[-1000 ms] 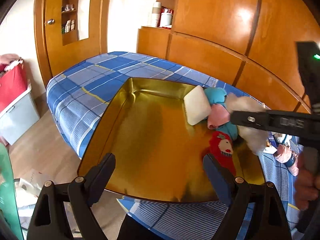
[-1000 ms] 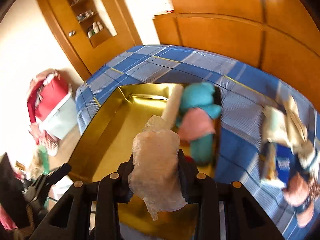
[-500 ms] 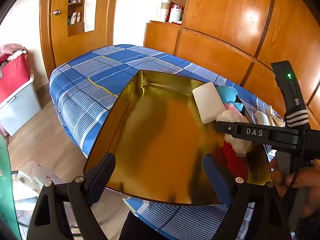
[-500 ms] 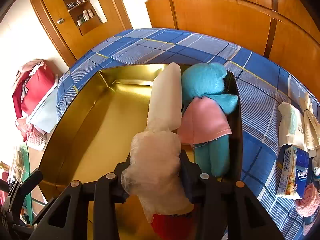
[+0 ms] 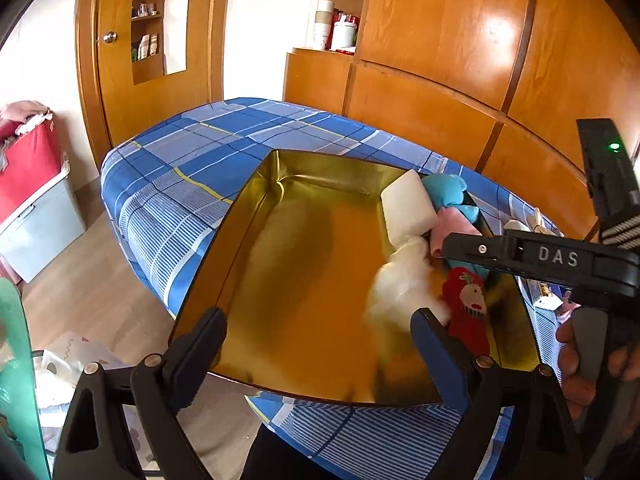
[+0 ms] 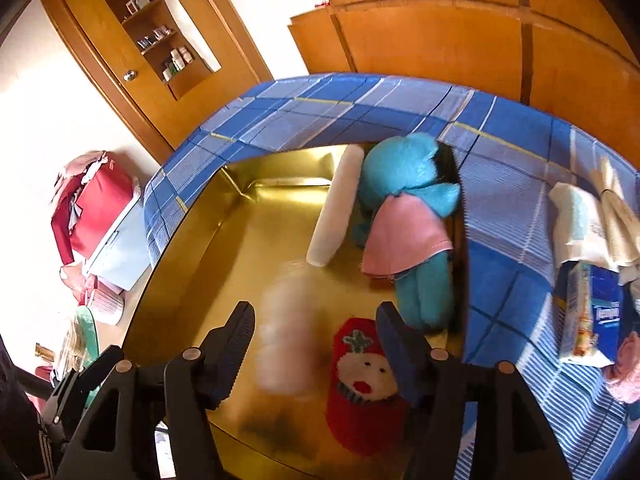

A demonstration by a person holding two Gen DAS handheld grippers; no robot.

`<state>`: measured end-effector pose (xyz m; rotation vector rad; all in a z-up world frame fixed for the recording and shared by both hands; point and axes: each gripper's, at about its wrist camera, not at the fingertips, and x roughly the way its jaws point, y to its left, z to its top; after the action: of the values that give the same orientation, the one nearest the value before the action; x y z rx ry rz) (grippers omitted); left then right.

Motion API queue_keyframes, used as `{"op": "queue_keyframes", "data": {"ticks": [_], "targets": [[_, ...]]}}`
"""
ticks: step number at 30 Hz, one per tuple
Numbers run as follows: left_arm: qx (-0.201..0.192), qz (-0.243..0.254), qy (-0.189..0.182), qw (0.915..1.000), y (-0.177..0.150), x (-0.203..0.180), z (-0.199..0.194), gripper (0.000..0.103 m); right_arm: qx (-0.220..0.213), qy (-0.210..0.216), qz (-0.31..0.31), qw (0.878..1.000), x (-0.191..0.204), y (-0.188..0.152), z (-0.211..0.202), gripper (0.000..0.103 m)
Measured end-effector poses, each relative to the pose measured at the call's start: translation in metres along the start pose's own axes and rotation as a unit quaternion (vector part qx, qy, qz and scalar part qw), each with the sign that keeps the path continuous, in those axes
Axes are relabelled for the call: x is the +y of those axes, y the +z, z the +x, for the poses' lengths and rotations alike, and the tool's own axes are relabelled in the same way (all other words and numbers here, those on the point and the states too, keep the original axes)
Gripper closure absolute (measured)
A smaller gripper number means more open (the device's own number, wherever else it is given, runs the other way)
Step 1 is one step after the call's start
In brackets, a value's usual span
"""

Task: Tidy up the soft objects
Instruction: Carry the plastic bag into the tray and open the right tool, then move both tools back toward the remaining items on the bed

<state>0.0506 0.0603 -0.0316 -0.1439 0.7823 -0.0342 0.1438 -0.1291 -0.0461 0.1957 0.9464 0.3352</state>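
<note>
A gold tray (image 5: 280, 280) lies on the blue plaid bed (image 5: 180, 168). Along its right side sit a white foam block (image 6: 336, 208), a teal plush in a pink dress (image 6: 404, 200) and a red plush with a face (image 6: 364, 376). My right gripper (image 6: 316, 320) hangs over the tray's near right corner, its jaws opening. Between them is a white fluffy bundle in plastic (image 6: 286, 340), blurred and free of both pads; it also shows as a white bundle (image 5: 400, 284) beside the red plush (image 5: 466, 304). My left gripper (image 5: 318, 320) is open and empty over the tray's near edge.
Tissue packs and folded cloths (image 6: 592, 272) lie on the bed right of the tray. A red bag on a pale storage box (image 5: 24, 168) stands on the floor at left. Wooden wardrobe panels (image 5: 440, 40) rise behind the bed. A hand (image 5: 576, 352) holds the right gripper.
The right gripper's jaws have spread and the white bundle has slipped out of them, down toward the tray floor. The left gripper has stayed open at the tray's near edge.
</note>
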Motion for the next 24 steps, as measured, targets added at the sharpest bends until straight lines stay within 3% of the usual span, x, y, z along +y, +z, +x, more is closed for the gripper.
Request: {"op": "queue_keyframes", "data": {"ticks": [9, 14, 24], "targets": [[-0.001, 0.011, -0.014, 0.9998, 0.0, -0.011, -0.003, 0.009, -0.048, -0.032, 0.002, 0.998, -0.017, -0.015, -0.04, 0.039], [0.01, 0.019, -0.026, 0.9994, 0.001, -0.02, -0.002, 0.009, -0.07, -0.047, 0.025, 0.996, -0.048, -0.024, -0.07, 0.039], [0.002, 0.095, -0.068, 0.9931, 0.01, -0.073, -0.013, 0.009, -0.092, -0.11, 0.074, 0.987, -0.128, -0.047, -0.127, 0.039]]}}
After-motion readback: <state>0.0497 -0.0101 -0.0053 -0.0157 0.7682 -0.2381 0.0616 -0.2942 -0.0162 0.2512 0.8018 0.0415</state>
